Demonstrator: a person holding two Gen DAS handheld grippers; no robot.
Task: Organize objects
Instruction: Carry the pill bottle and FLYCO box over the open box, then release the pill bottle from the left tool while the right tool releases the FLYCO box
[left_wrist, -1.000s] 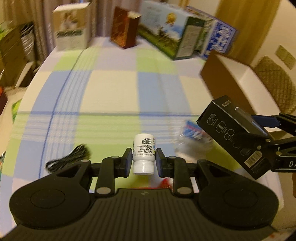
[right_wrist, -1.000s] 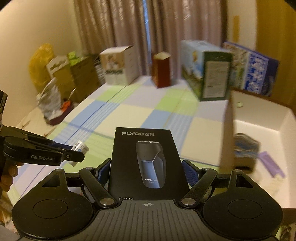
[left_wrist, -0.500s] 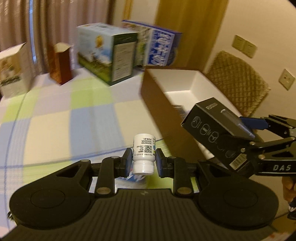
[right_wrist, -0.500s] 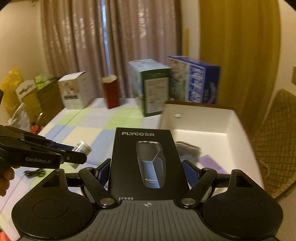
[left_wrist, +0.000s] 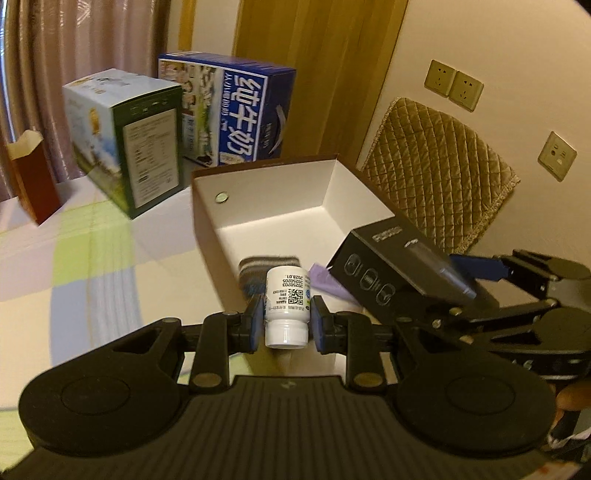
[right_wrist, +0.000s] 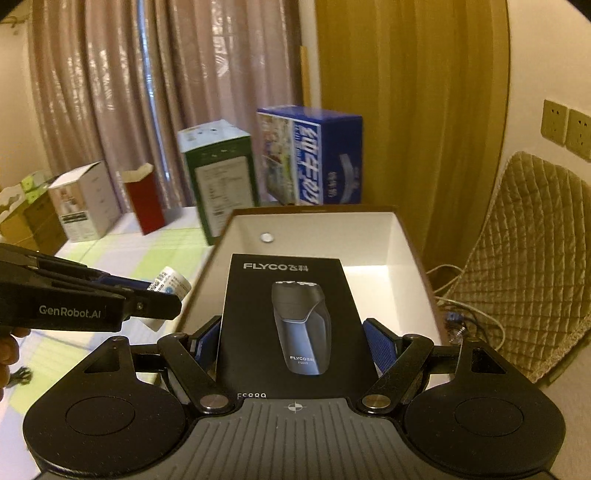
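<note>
My left gripper (left_wrist: 287, 318) is shut on a small white bottle (left_wrist: 287, 305) with a printed label, held cap toward the camera above the near end of an open white-lined box (left_wrist: 273, 206). My right gripper (right_wrist: 291, 339) is shut on a black shaver box (right_wrist: 291, 325), which hangs over the same open box (right_wrist: 369, 236). The shaver box (left_wrist: 399, 269) and right gripper (left_wrist: 480, 280) appear at the right of the left wrist view. The left gripper (right_wrist: 159, 295) with the bottle (right_wrist: 170, 284) shows at the left of the right wrist view. A striped cloth item (left_wrist: 258, 267) and a purple packet (left_wrist: 328, 280) lie inside the box.
On the checked tablecloth (left_wrist: 92, 258) behind the open box stand a blue milk carton box (left_wrist: 236, 114), a green-and-white box (left_wrist: 125, 144), a red paper bag (left_wrist: 31, 177) and a white box (right_wrist: 83, 199). A quilted chair (left_wrist: 439, 177) is to the right, by wall sockets.
Both grippers swung right from over the tablecloth to above the open box, still gripping the bottle and the shaver box. The black cable on the table left the left wrist view.
</note>
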